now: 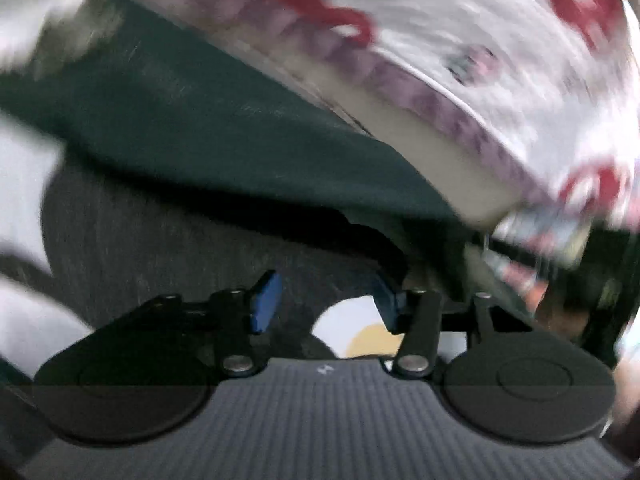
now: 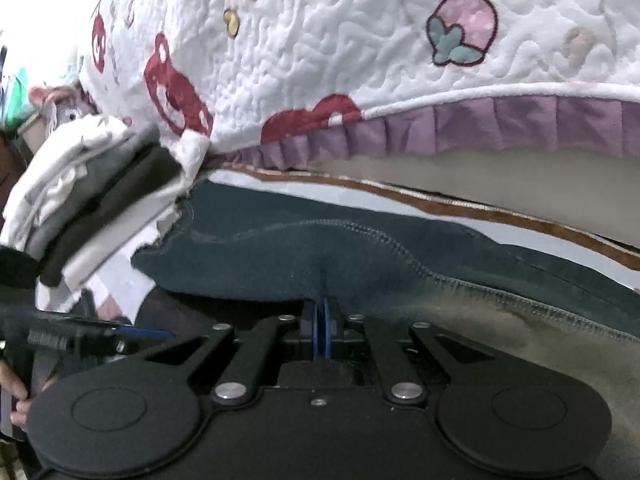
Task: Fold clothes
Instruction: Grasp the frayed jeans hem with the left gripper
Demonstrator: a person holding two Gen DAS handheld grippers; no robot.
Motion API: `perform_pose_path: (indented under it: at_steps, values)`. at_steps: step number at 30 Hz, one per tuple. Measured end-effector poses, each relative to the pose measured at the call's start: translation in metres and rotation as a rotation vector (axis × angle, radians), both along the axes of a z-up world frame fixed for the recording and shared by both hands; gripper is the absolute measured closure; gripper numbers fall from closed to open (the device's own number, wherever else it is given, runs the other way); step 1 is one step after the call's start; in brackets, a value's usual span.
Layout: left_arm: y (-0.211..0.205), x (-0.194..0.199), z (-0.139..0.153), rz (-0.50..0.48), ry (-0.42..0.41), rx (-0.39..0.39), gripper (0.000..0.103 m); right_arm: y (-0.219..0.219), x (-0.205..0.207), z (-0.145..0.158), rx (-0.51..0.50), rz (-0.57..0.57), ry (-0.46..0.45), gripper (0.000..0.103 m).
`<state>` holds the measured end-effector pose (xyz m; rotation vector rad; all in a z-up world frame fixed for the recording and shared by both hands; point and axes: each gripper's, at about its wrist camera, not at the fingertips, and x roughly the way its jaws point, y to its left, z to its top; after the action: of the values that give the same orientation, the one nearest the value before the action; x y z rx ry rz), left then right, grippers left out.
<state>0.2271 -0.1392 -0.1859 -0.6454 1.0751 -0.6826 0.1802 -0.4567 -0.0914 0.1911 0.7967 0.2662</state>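
white quilted bedding (image 2: 320,60), printed with red bears and a pink strawberry and edged by a purple ruffle (image 2: 480,128), fills the background beyond both sets of jaws; below the ruffle runs a pale mattress edge with brown piping (image 2: 480,208). dark teal garment (image 2: 320,248) lies spread directly ahead of the right gripper (image 2: 322,328), its stitched hem running off to the right of the jaws. right gripper: blue pads pressed almost together, and a fold of the teal garment rises into a pinched crease right at the tips, so the cloth appears clamped between them. left of these jaws, a stack of folded white and grey clothes (image 2: 80,192) sits against the bedding, and lower left the other tool shows with a hand at the frame edge.

left wrist view is motion-blurred. left gripper (image 1: 324,300): jaws stand partly open, blue pads (image 1: 266,304) clearly apart with nothing between them. the teal garment (image 1: 200,140) lies ahead of and above the jaws, its edge draping against the right-hand finger; whether it touches the pad cannot be told through the blur. a dark grey surface (image 1: 140,248) lies under and ahead of the jaws, with the bedding (image 1: 440,40) beyond.
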Motion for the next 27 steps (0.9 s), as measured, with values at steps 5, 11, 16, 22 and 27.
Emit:
perform_pose_path:
  at_steps: [5,11,16,22,27]
  values:
    - [0.043,0.012,-0.002,0.214,-0.001,-0.03,0.048,0.008,-0.009,-0.007,-0.031,0.048,0.041,0.097]
    - [0.071,0.037,-0.007,0.325,0.017,0.004,0.04,0.027,-0.015,-0.034,-0.202,0.151,0.122,0.099]
    - [0.079,0.04,-0.007,0.336,0.043,0.07,0.04,0.032,-0.03,-0.037,-0.254,0.091,0.07,0.101]
    - [0.085,0.039,-0.001,0.327,0.05,0.154,0.032,0.073,-0.043,-0.038,-0.589,0.148,0.008,0.099]
    - [0.083,0.048,-0.002,0.337,0.01,0.155,0.028,0.114,-0.044,-0.039,-0.786,0.276,-0.034,0.069]
